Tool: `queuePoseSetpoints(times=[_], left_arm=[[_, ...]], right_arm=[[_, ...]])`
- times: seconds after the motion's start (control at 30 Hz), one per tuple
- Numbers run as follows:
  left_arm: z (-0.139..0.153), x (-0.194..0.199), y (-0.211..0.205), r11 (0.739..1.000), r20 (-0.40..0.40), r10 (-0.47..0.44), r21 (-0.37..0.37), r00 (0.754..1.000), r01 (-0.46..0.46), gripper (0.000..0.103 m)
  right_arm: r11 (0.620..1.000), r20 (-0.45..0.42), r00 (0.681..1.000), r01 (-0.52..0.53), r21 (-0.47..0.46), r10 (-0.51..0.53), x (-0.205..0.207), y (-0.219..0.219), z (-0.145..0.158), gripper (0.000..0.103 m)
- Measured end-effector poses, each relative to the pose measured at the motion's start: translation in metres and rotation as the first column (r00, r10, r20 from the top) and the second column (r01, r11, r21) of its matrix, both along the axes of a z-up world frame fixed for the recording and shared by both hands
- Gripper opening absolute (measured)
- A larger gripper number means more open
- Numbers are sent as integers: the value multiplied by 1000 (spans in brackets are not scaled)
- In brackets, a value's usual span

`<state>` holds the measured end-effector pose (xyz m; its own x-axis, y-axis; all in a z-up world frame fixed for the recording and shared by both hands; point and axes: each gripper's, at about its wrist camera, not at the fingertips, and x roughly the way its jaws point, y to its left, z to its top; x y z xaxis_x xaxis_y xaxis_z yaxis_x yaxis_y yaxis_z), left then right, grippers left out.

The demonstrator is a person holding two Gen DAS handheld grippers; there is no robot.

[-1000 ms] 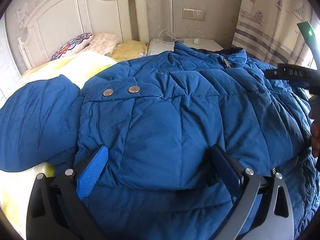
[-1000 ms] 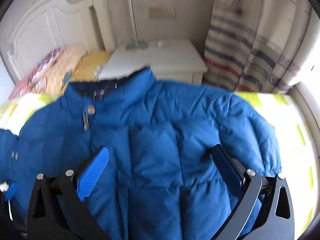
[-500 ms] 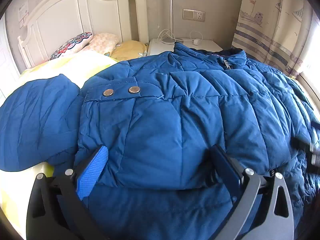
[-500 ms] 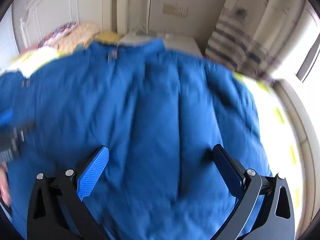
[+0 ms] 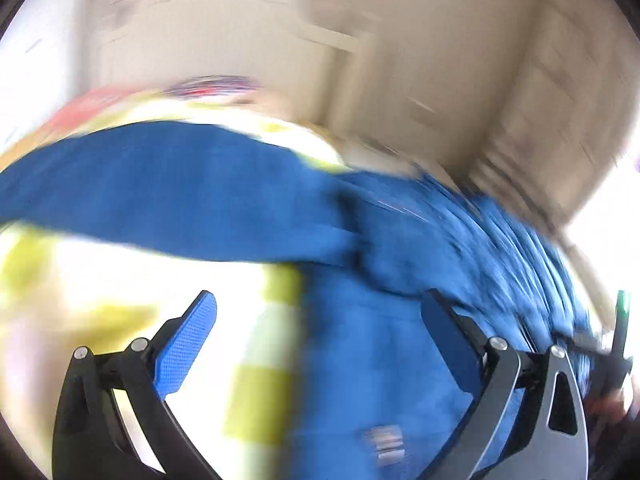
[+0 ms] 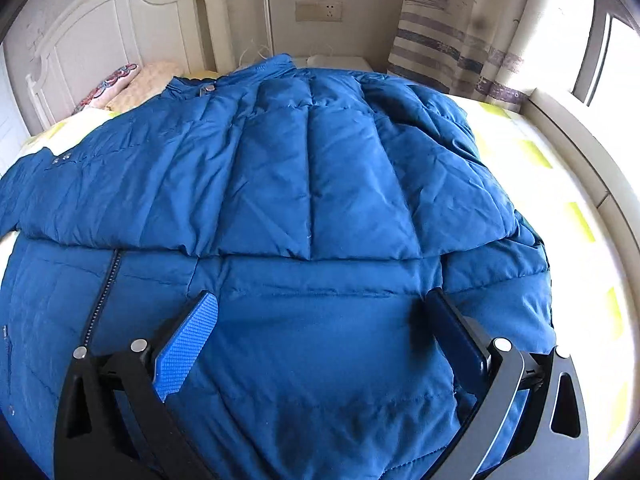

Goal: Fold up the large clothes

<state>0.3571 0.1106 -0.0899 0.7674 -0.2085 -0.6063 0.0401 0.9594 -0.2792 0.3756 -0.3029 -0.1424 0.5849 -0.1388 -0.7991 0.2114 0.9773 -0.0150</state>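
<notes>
My right tongs [image 6: 318, 330] gaped wide above the puffy blue quilted jacket [image 6: 280, 184], which lay across the yellow-and-white checked bedsheet [image 6: 560, 184]. My left tongs [image 5: 316, 332] were equally spread, gripping nothing; that view was blurred.

No legible text, brand, number or sign is found in either view. A pale tag on the blue jacket [image 5: 386, 442] in the left wrist view is blurred beyond reading.

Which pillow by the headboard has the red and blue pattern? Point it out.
The leftmost pillow, the one farthest from the jacket's collar. Its cover bears a red-and-blue print; the pillow to its right is plain peach.
</notes>
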Motion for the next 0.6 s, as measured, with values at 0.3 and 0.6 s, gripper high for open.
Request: queuePoseSetpoints(times=[0.3,0.6], left_arm=[[-11,13,196,888,-92,230,-387,969,-248,101],[-22,70,261,728,-178,322,-582,930,-363,19]], right_arm=[[1000,10,1000,4,9,-4,-3,-2,-1,99],[1000,14,1000,3,11,-3,-3,-3,-1,99]])
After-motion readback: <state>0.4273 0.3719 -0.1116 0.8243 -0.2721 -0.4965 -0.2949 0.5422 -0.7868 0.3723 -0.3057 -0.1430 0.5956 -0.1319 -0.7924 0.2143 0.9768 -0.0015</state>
